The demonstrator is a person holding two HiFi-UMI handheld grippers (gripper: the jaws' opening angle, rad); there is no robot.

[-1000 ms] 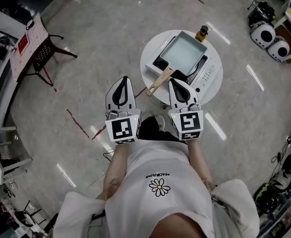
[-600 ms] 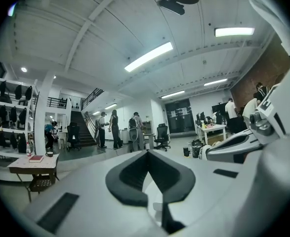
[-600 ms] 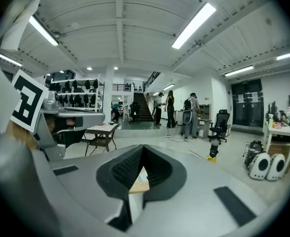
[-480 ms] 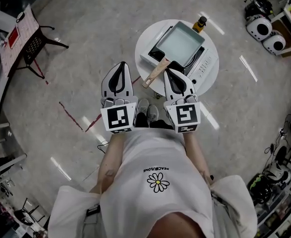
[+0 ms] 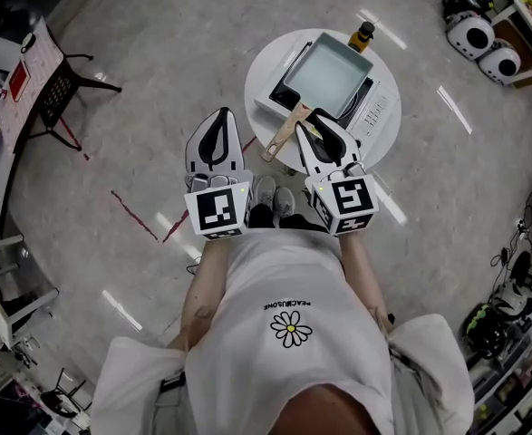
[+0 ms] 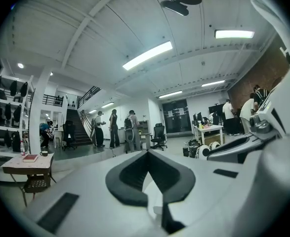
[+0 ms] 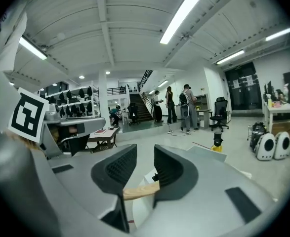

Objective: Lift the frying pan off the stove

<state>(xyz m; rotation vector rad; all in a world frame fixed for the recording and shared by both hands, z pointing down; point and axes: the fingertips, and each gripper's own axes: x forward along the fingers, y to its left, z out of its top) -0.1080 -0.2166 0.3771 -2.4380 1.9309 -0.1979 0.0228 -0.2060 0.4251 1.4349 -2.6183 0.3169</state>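
Observation:
A square pale-green frying pan (image 5: 327, 78) sits on a portable stove (image 5: 371, 116) on a round white table (image 5: 253, 93). Its wooden handle (image 5: 284, 140) sticks out toward me over the table edge. My right gripper (image 5: 305, 127) hovers at the handle's right side. In the right gripper view its jaws (image 7: 145, 154) stand a little apart, having just been opening. The wooden handle (image 7: 141, 190) lies below the gap, and the pads do not press on it. My left gripper (image 5: 218, 116) hangs over the floor left of the table, jaws together and empty (image 6: 147, 153).
A dark bottle with a yellow cap (image 5: 361, 36) stands at the table's far edge. A black chair and a small table with a red book (image 5: 43, 66) are at far left. White round devices (image 5: 483, 48) sit at top right. Red tape marks (image 5: 139, 216) cross the floor.
The right gripper's jaws have parted slightly and it has rolled a little beside the pan handle. The left gripper has drifted slightly. The pan has not moved.

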